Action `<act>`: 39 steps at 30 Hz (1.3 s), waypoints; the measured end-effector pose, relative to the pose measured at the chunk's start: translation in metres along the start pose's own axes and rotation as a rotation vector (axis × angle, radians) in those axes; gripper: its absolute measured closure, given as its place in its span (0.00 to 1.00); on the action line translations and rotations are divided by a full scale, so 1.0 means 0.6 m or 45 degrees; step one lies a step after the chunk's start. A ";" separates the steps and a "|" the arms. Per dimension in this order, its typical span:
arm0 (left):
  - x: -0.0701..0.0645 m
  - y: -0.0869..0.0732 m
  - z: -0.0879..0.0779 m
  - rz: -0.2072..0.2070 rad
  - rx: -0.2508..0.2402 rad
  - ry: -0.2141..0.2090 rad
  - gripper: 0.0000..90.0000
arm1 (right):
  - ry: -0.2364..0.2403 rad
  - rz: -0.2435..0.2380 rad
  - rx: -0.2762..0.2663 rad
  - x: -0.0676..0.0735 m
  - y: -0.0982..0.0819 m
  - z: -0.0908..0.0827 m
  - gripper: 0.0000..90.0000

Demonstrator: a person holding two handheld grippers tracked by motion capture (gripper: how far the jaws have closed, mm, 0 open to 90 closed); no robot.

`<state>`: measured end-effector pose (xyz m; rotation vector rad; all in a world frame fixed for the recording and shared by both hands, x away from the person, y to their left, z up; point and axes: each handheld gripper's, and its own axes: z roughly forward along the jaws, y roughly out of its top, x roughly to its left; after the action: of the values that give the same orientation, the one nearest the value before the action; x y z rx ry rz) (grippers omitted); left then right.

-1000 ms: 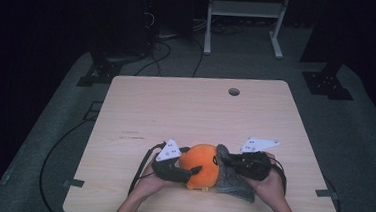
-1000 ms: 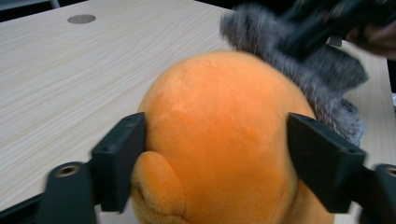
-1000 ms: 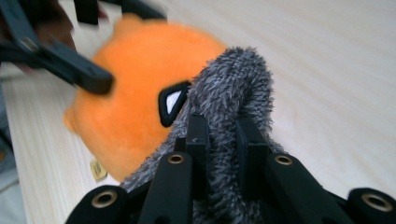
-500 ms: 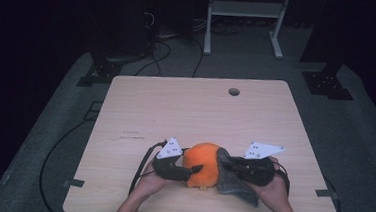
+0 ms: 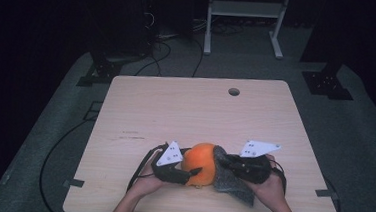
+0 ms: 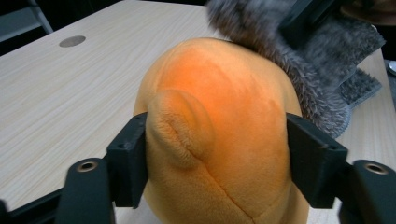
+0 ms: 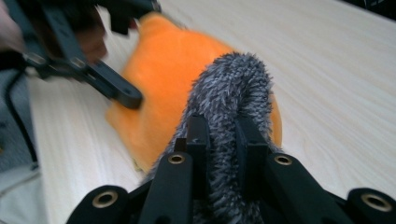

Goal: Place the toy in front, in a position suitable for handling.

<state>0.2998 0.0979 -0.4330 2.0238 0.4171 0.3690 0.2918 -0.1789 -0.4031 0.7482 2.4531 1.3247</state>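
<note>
Low in the centre of the high view, the orange plush (image 5: 200,163) rests on the worktop (image 5: 195,111), pinched by the left hand-held gripper (image 5: 191,175), whose jaws have just been reopening. The right hand-held gripper (image 7: 219,135) is pressed together on the grey furry cloth (image 7: 231,88). A loosening left grip could let the soft plush slip while the cloth drags across it.

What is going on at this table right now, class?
A person works at a wooden table with a gripper in each hand. The left gripper has its jaws around an orange plush toy, pressing on both its sides; they have just been opening slightly. The right gripper is shut on a fold of grey fuzzy cloth, which it holds against the toy near the table's front edge.
</note>
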 end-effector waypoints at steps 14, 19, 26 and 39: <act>0.005 -0.001 0.002 -0.091 0.006 -0.010 0.34 | 0.020 0.013 -0.008 0.002 0.002 0.005 0.86; 0.024 -0.003 0.005 -0.356 -0.025 -0.042 0.20 | 0.053 0.121 0.062 -0.031 -0.023 0.015 0.87; 0.008 0.001 0.009 -0.206 -0.021 0.002 0.37 | 0.055 0.059 -0.034 -0.008 -0.001 -0.004 0.87; 0.005 -0.002 0.004 -0.128 -0.022 -0.016 0.39 | -0.030 0.113 0.011 -0.033 -0.018 -0.013 0.87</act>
<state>0.3034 0.0979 -0.4352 1.9788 0.5041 0.2965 0.3015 -0.1998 -0.4081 0.8788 2.4344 1.3291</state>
